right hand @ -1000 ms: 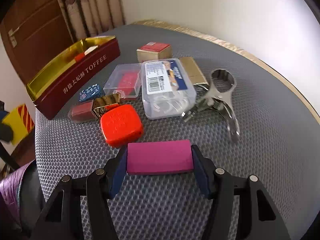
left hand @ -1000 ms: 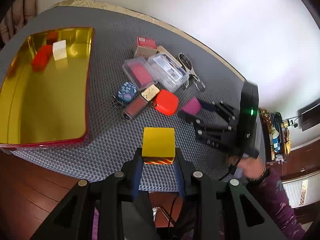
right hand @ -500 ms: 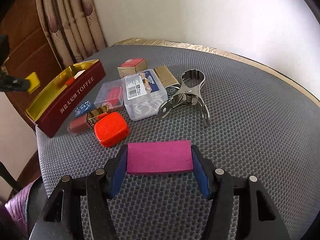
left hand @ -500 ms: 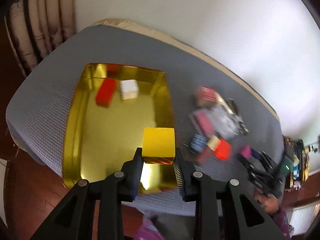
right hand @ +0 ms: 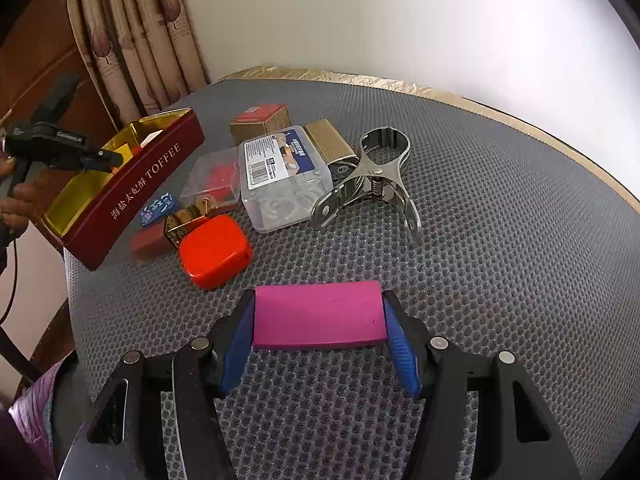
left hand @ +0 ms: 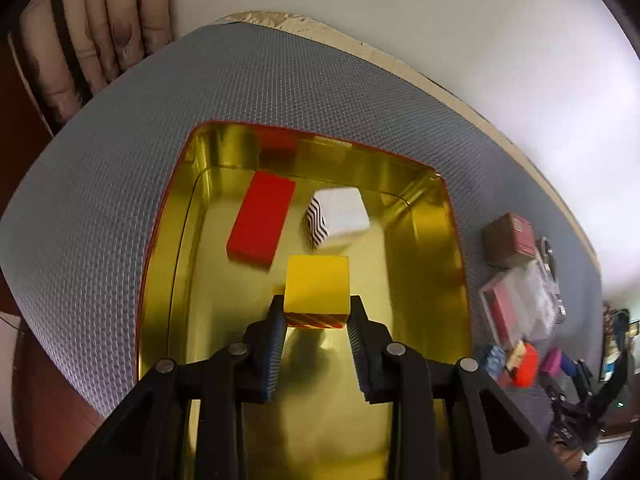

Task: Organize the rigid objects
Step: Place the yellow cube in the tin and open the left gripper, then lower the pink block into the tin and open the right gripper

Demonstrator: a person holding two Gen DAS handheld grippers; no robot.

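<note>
My left gripper (left hand: 316, 312) is shut on a yellow block (left hand: 317, 286) with a red-striped side and holds it above the inside of the gold toffee tin (left hand: 456, 264). A red block (left hand: 262, 216) and a white block with a zebra-striped side (left hand: 338, 218) lie in the tin at its far end. My right gripper (right hand: 319, 326) is shut on a magenta block (right hand: 318, 320) just above the grey mat. The tin (right hand: 148, 178) and the left gripper (right hand: 104, 157) also show in the right wrist view at the left.
A cluster lies on the mat (right hand: 500, 240): an orange-red case (right hand: 214, 250), a clear plastic box (right hand: 282, 176), a smaller clear box with red contents (right hand: 212, 178), a metal clamp (right hand: 372, 180), a brown-red carton (right hand: 260, 120), a gold case (right hand: 188, 220). Curtains hang behind.
My left gripper has carried the yellow block from the table's near edge over and down into the tin. My right gripper has pulled back from the cluster with the magenta block.
</note>
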